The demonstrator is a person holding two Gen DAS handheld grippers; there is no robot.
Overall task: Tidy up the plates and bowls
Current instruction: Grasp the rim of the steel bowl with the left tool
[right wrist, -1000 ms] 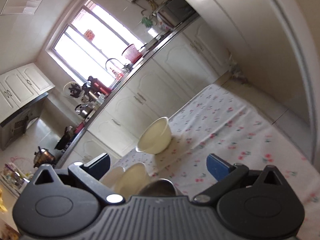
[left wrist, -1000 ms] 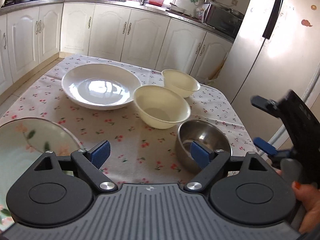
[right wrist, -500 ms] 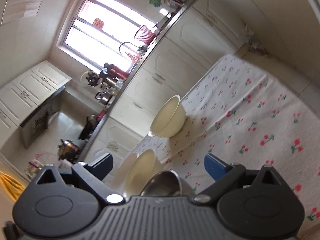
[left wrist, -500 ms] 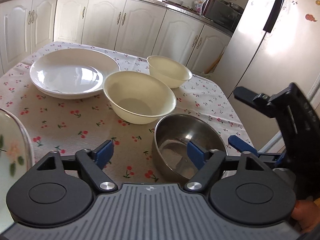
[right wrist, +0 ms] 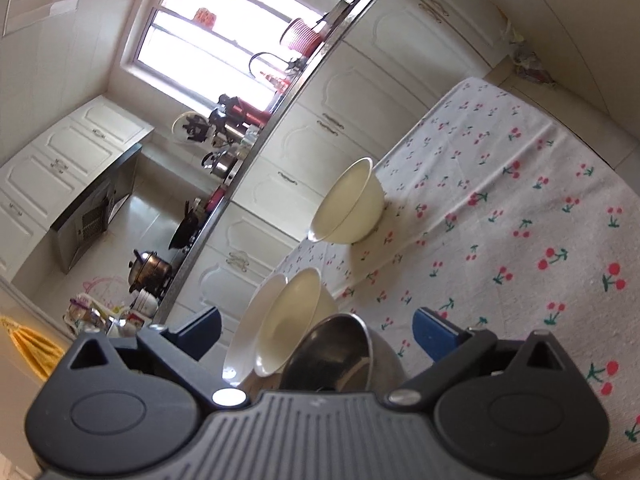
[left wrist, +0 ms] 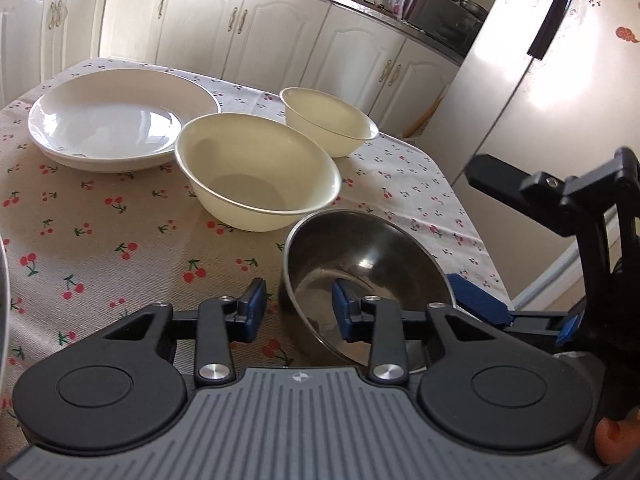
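A: Where is the steel bowl (left wrist: 368, 276) sitting?

B: It is sitting at the near right corner of the desk (left wrist: 100, 248), on the cherry-print cloth, tipped slightly. The left tongs (left wrist: 298, 314) are straddling its near rim: one blue pad is reaching inside the bowl and the other is hanging outside the wall. The jaws are closing, with the rim between them, but a gap is still showing at the outer pad, so they are not pressing yet.

A: And the right tongs?

B: The right tongs (right wrist: 316, 330) are standing wide and opening, gripping nothing; in the right wrist view the steel bowl (right wrist: 340, 352) is lying just ahead, between the spread pads. In the left wrist view they are showing at the right edge, just beside the bowl.

A: What is lying around it?

B: A large cream bowl (left wrist: 256, 180) is standing just beyond the steel one. A smaller cream bowl (left wrist: 328, 120) is standing farther back, and a white plate (left wrist: 116, 120) is lying to the left of both, very close to the large bowl. White cupboards (left wrist: 208, 20) are running behind the desk, and a fridge (left wrist: 540, 92) is standing at the right.
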